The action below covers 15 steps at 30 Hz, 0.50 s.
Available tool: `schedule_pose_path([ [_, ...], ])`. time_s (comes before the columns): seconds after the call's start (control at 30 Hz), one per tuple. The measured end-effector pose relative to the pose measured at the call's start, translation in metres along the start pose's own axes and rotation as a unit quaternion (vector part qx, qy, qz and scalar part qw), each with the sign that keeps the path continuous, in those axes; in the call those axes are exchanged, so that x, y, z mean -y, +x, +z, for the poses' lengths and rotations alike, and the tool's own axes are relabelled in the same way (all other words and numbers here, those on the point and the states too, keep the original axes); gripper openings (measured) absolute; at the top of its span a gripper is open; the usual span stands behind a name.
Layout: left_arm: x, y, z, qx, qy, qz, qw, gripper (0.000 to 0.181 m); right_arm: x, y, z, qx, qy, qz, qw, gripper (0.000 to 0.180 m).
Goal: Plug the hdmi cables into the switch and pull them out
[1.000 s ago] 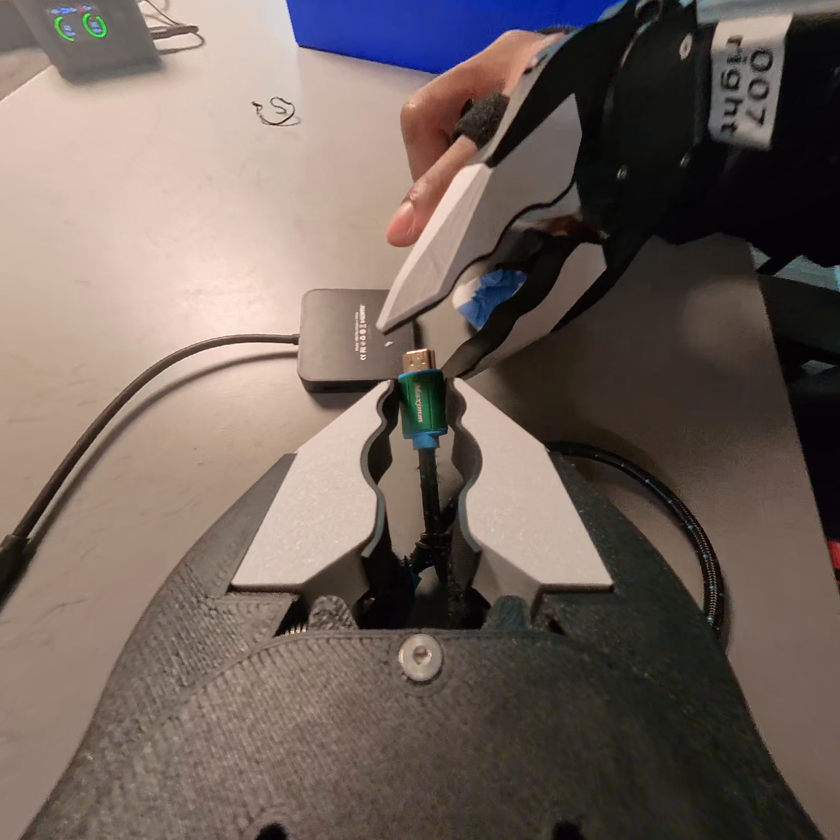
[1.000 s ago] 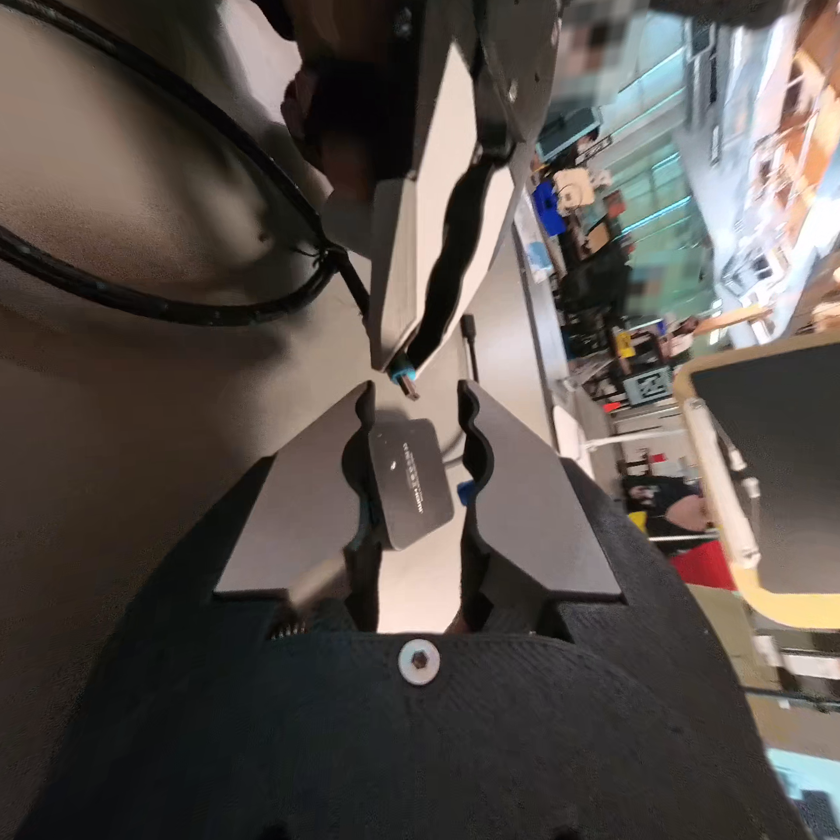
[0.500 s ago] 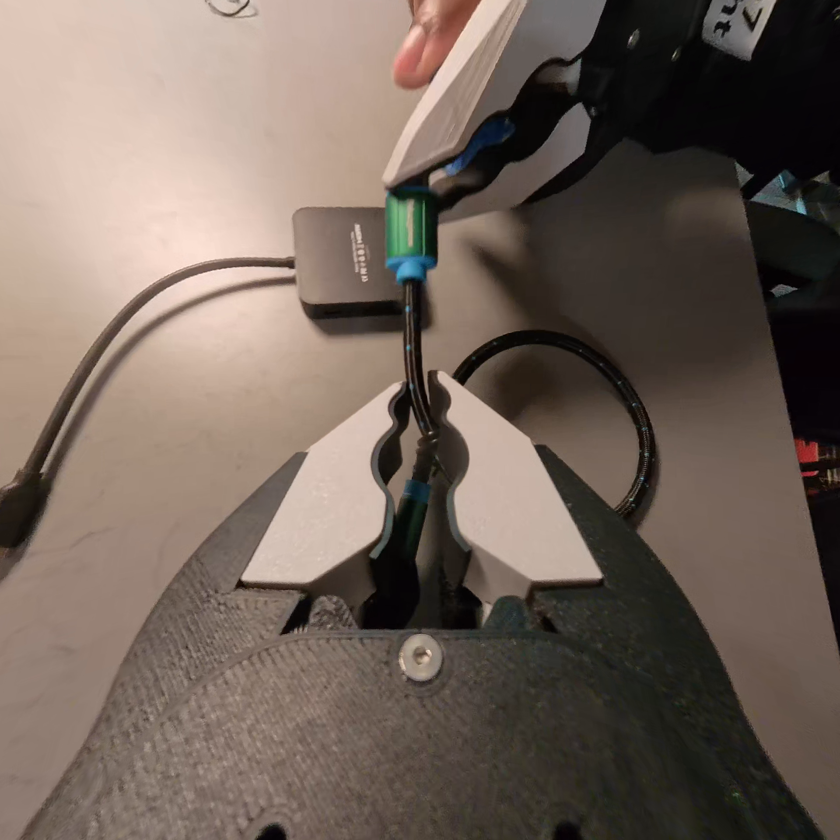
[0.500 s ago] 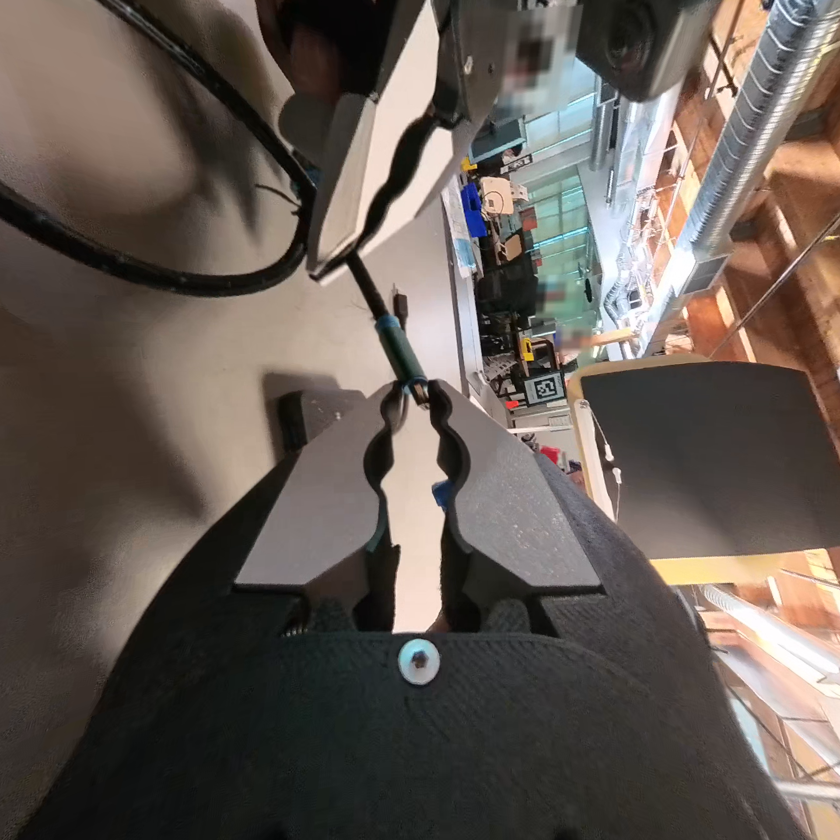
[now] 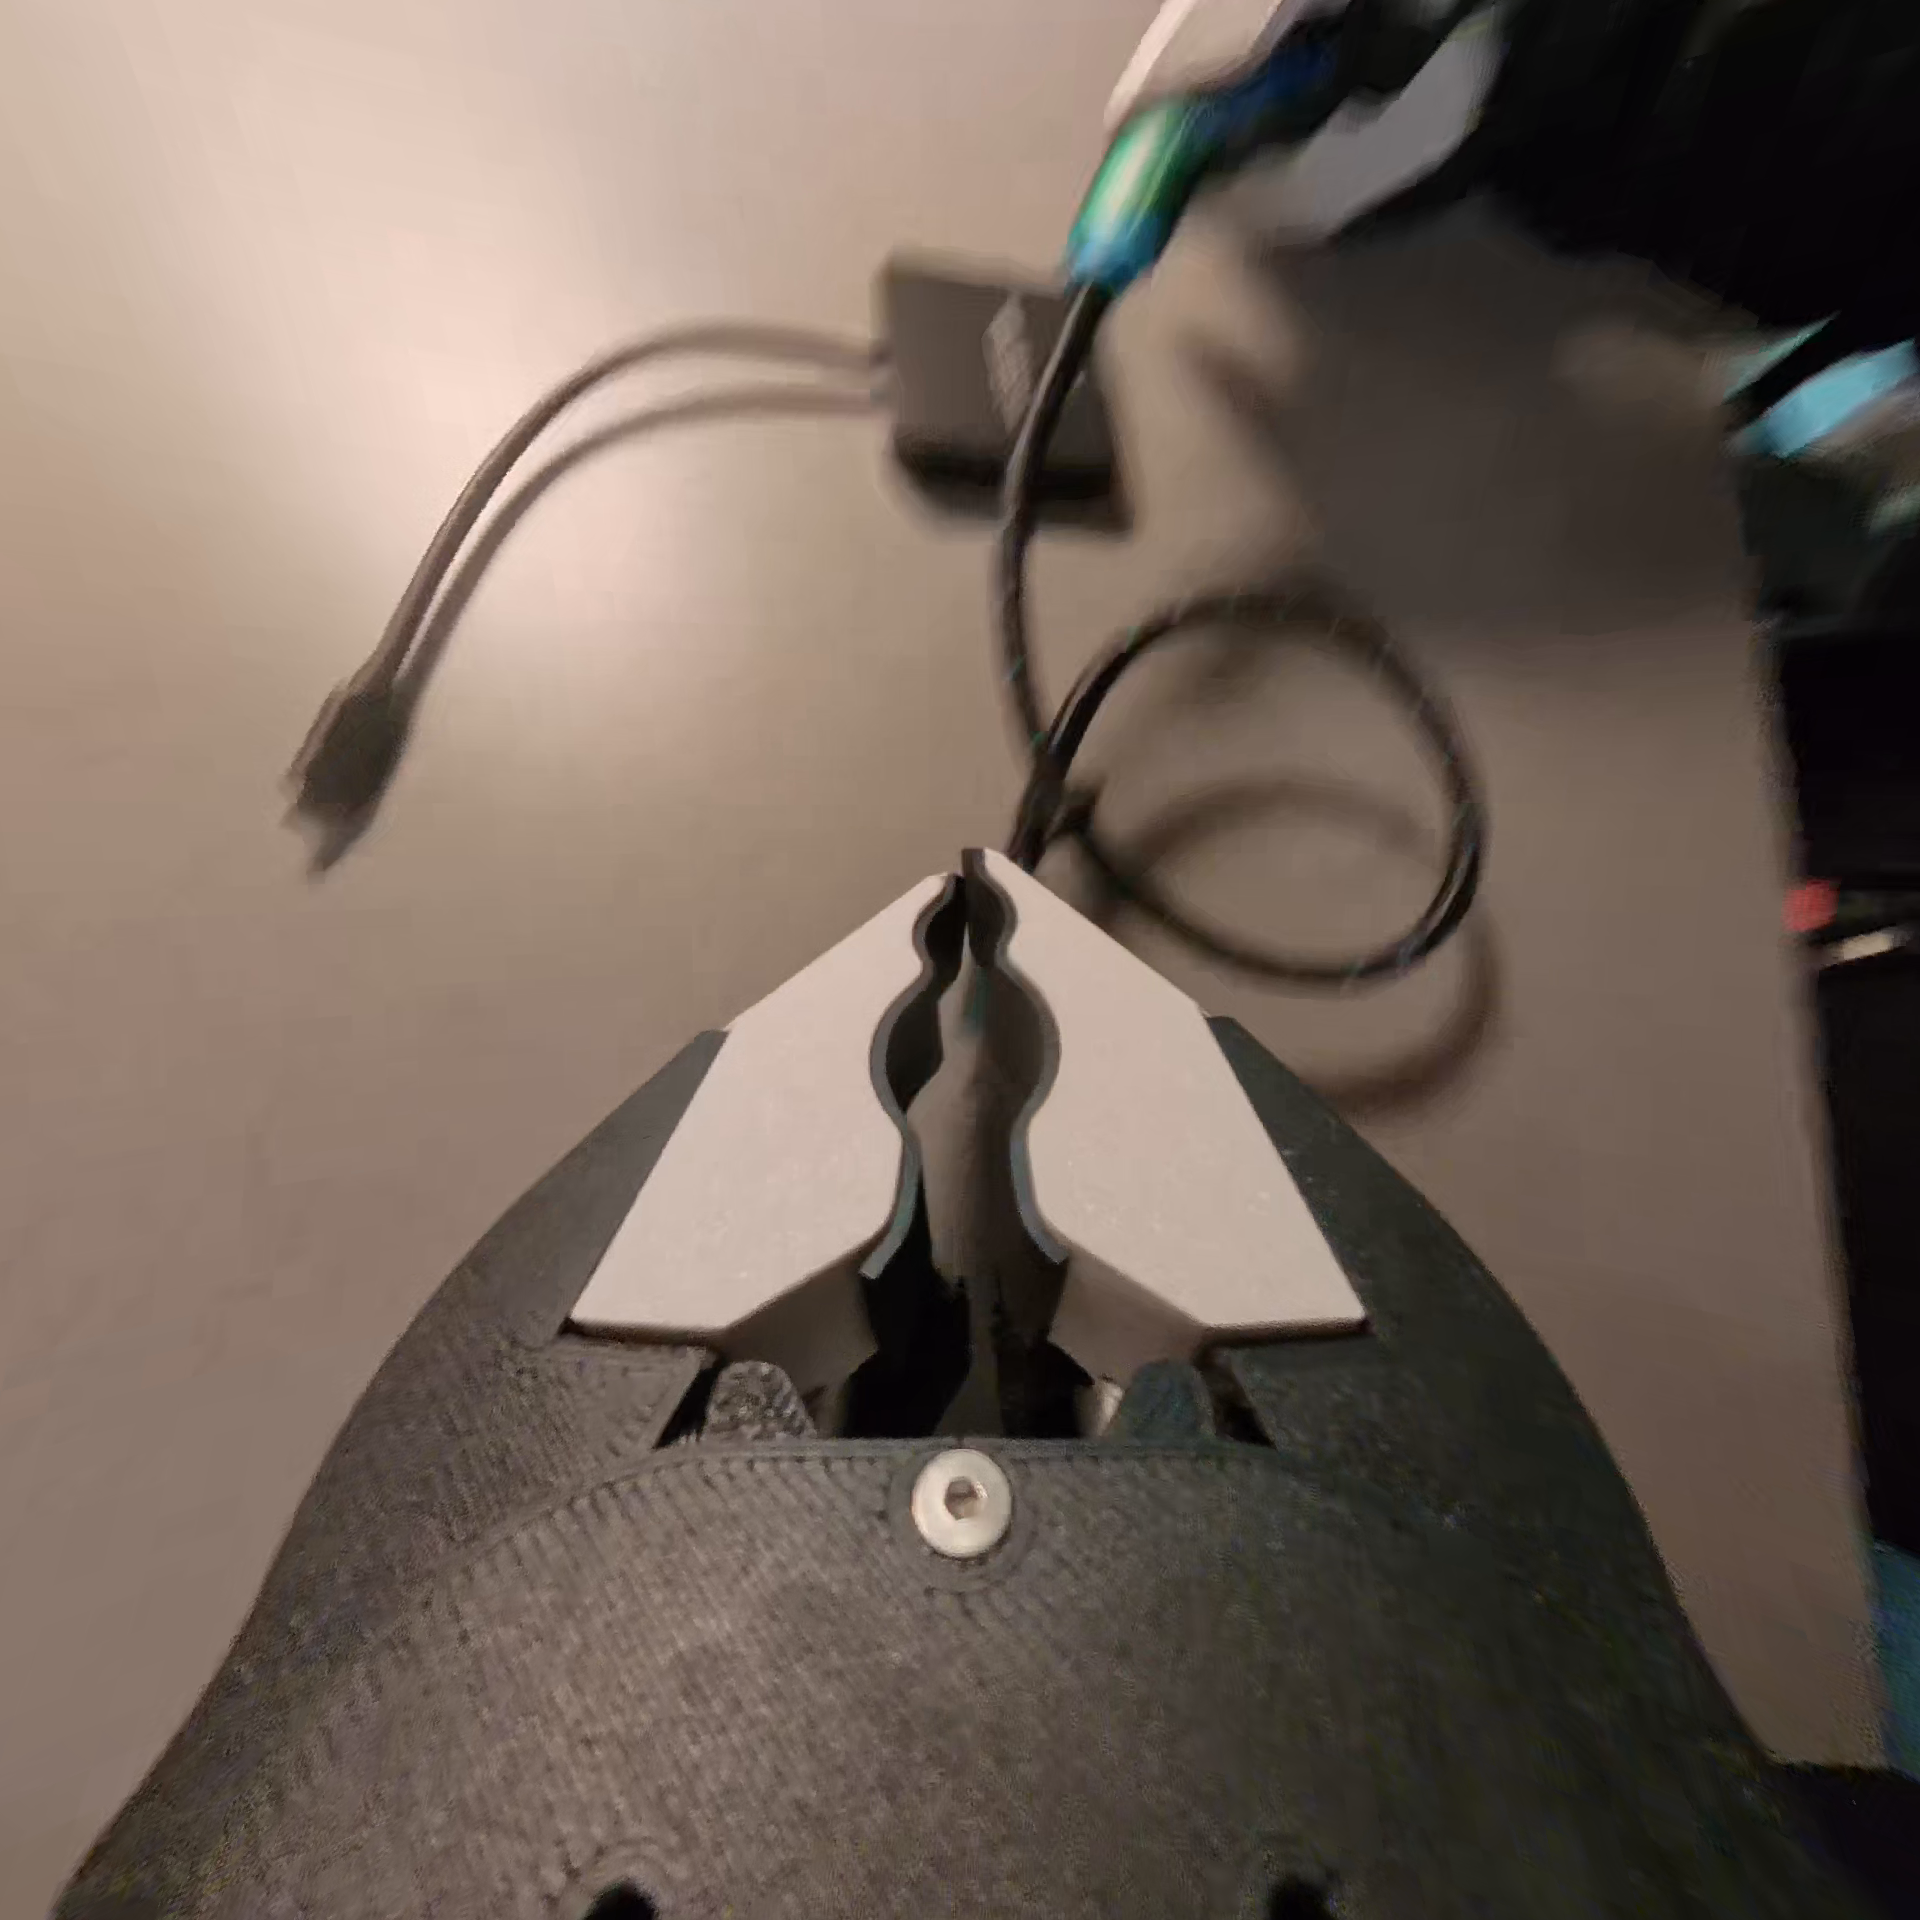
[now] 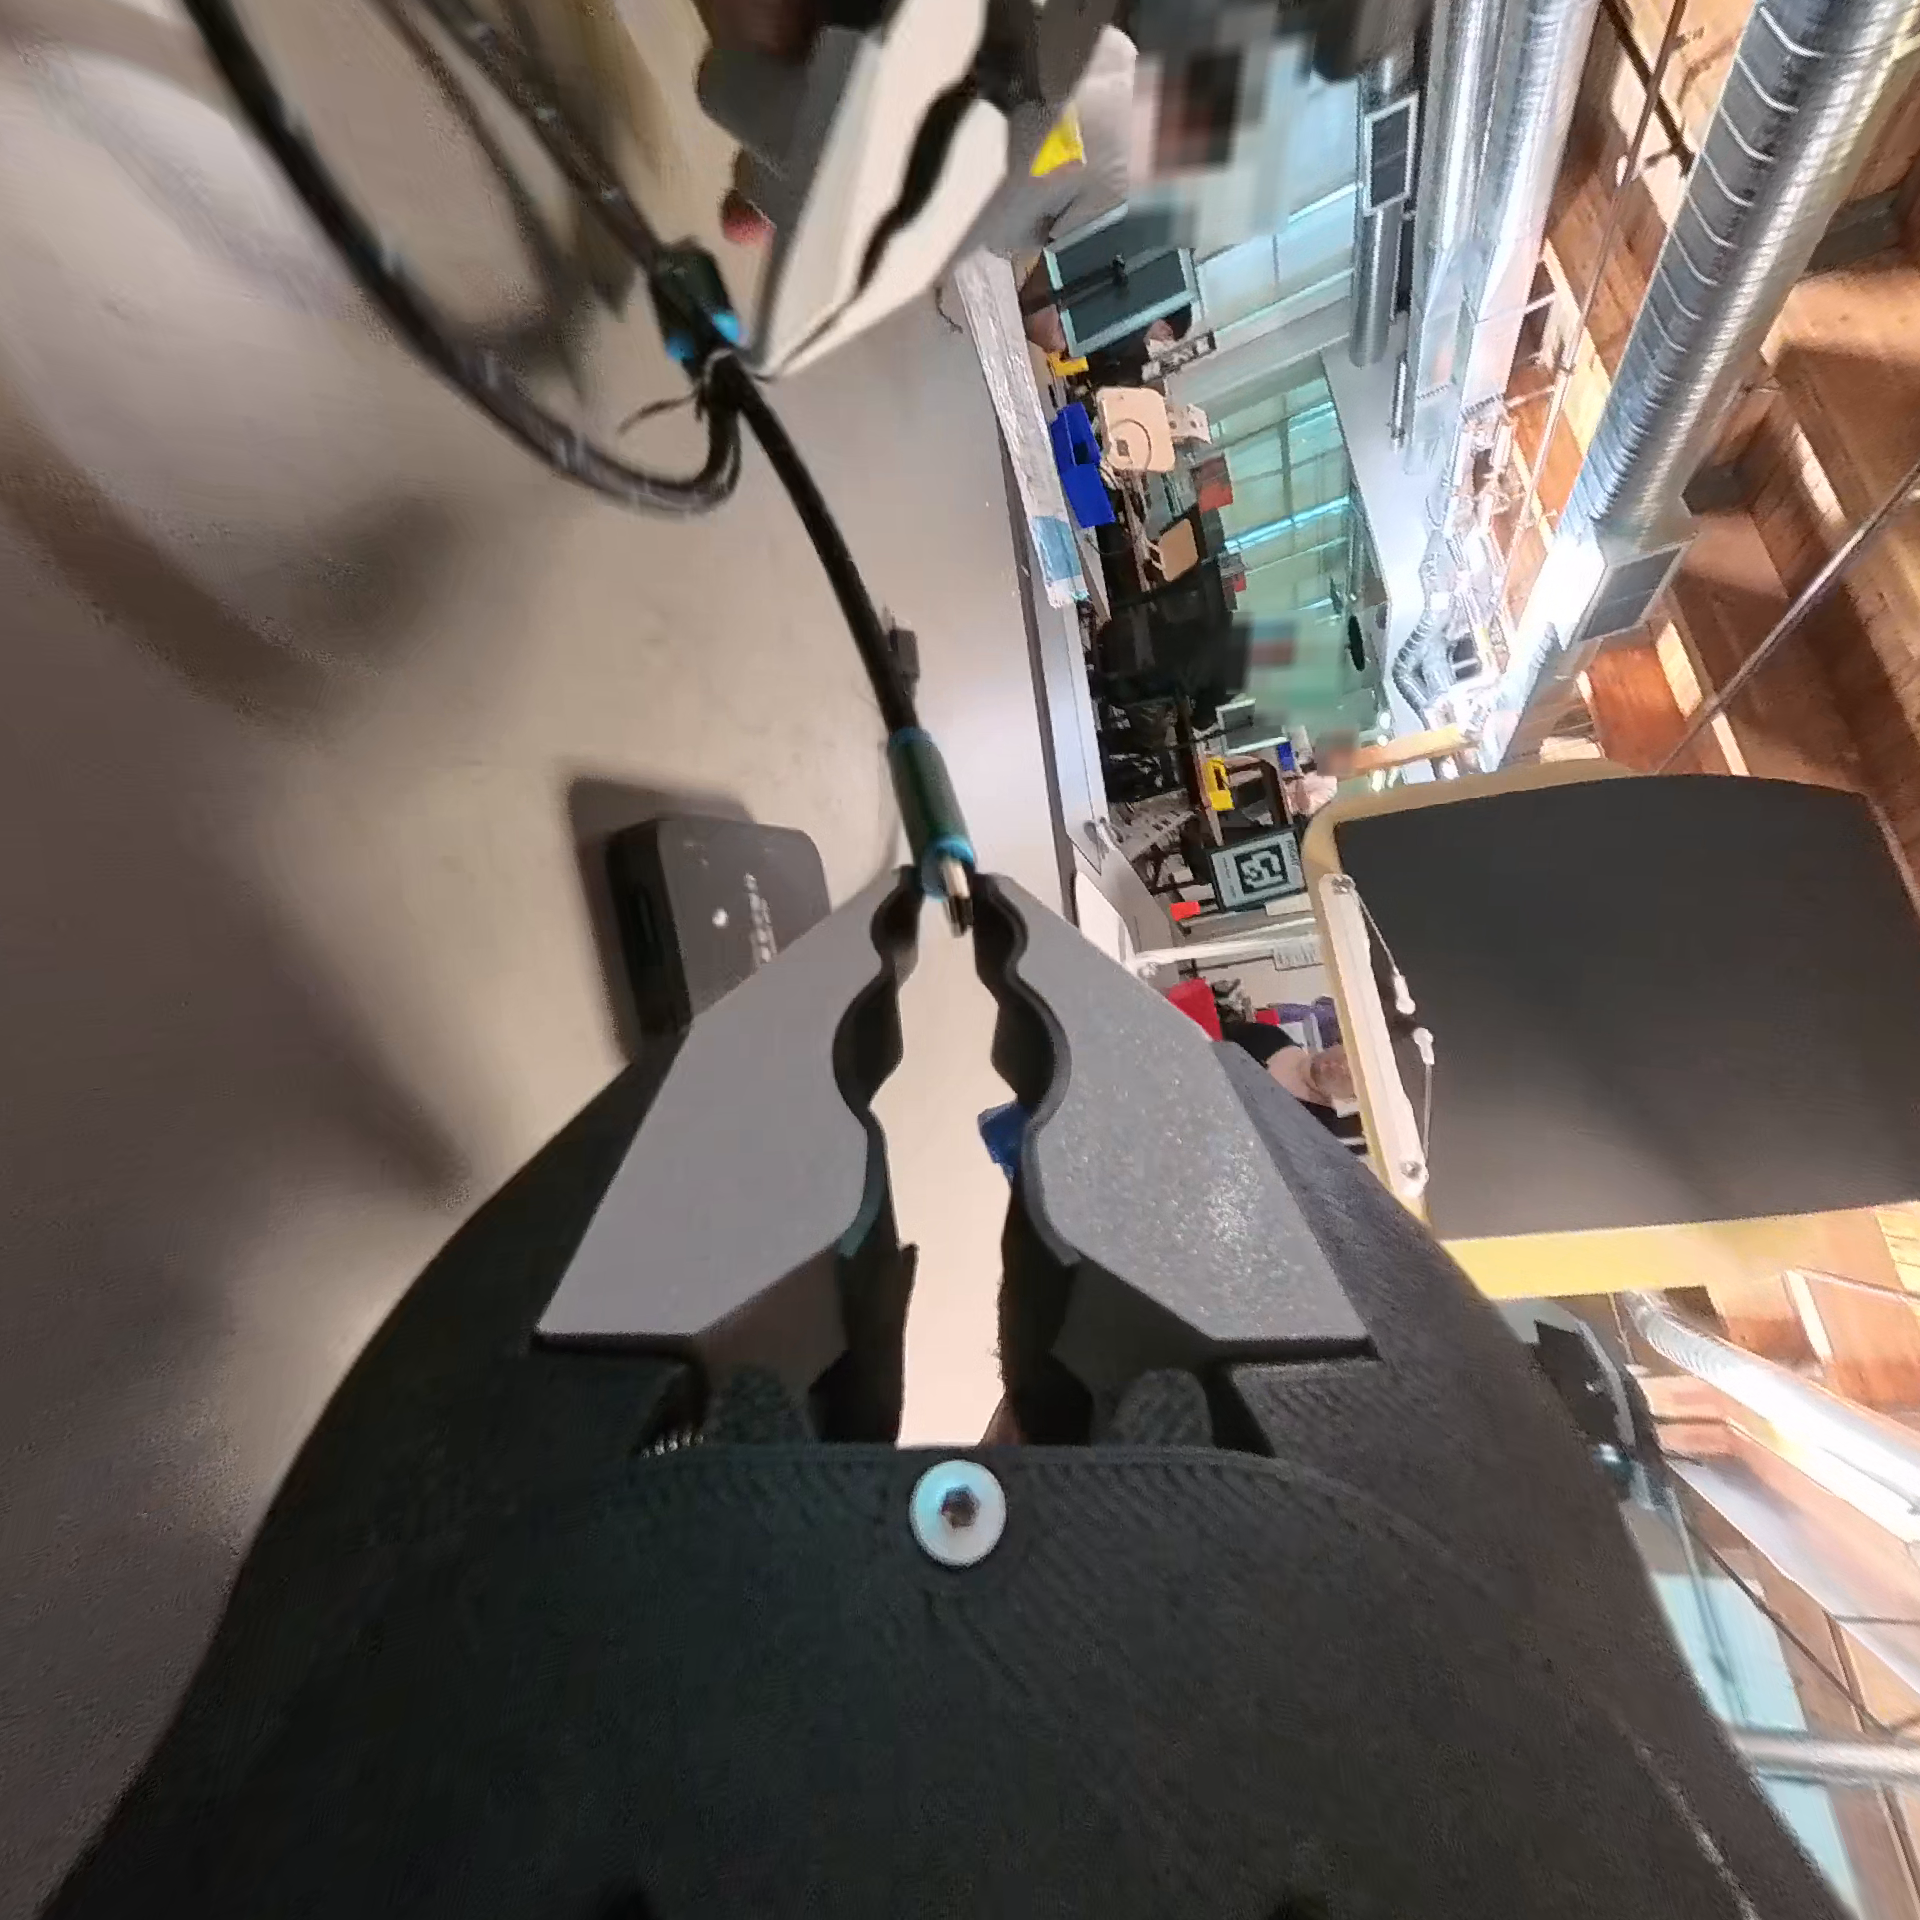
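My right gripper [image 6: 951, 899] is shut on the metal tip of the green HDMI plug [image 6: 930, 805] and holds it above the table. The black braided cable [image 6: 821, 540] runs from the plug up to my left gripper [image 6: 790, 343]. In the left wrist view my left gripper [image 5: 968, 881] has its jaws shut, and the cable [image 5: 1023, 582] passes under its right fingertip. The plug [image 5: 1132, 197] and the right gripper [image 5: 1226, 73] are blurred at the top. The black switch [image 5: 987, 405] lies flat on the table; it also shows in the right wrist view [image 6: 717, 914].
The switch's grey lead ends in a loose plug [image 5: 343, 769] at the left. The HDMI cable lies in a loop [image 5: 1299, 810] at the right, near the table's edge [image 5: 1766, 790]. A chair [image 6: 1610, 997] with a black back stands beyond the table.
The green plug passed from my left gripper to my right gripper. My left gripper slid back along the cable and its jaws closed. The right gripper lifted the plug away from the switch.
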<state>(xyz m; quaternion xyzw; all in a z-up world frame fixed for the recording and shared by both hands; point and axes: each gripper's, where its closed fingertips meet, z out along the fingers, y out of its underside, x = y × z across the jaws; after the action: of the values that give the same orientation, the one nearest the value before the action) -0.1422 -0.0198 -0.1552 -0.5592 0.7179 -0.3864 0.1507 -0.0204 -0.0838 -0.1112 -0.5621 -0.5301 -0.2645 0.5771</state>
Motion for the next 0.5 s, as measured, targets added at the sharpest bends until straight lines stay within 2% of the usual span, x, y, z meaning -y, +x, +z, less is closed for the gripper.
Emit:
schedule_pose_path([
  [0.07,-0.016,-0.013,-0.004,0.028,-0.025,-0.004,0.999,0.002,0.000,0.002,-0.002,-0.001,0.005,-0.002,1.000,0.012],
  [0.13,0.001,-0.003,-0.011,-0.009,0.025,-0.024,0.999,0.003,0.005,-0.002,0.000,0.001,0.008,-0.014,1.000,0.012],
  [0.23,0.021,0.002,-0.013,0.001,0.060,-0.012,0.998,0.022,0.014,-0.013,0.004,0.013,0.019,-0.024,0.999,0.012],
  [0.3,0.026,0.003,-0.005,0.028,0.052,0.020,0.998,0.035,0.019,-0.019,0.007,0.019,0.029,-0.026,0.999,0.012],
  [0.4,0.045,0.011,0.013,0.059,0.065,0.082,0.993,0.044,0.026,-0.025,0.011,0.022,0.039,-0.033,0.998,0.012],
  [0.5,0.059,0.030,0.035,0.050,0.074,0.122,0.988,0.053,0.034,-0.028,0.014,0.015,0.046,-0.052,0.997,0.013],
])
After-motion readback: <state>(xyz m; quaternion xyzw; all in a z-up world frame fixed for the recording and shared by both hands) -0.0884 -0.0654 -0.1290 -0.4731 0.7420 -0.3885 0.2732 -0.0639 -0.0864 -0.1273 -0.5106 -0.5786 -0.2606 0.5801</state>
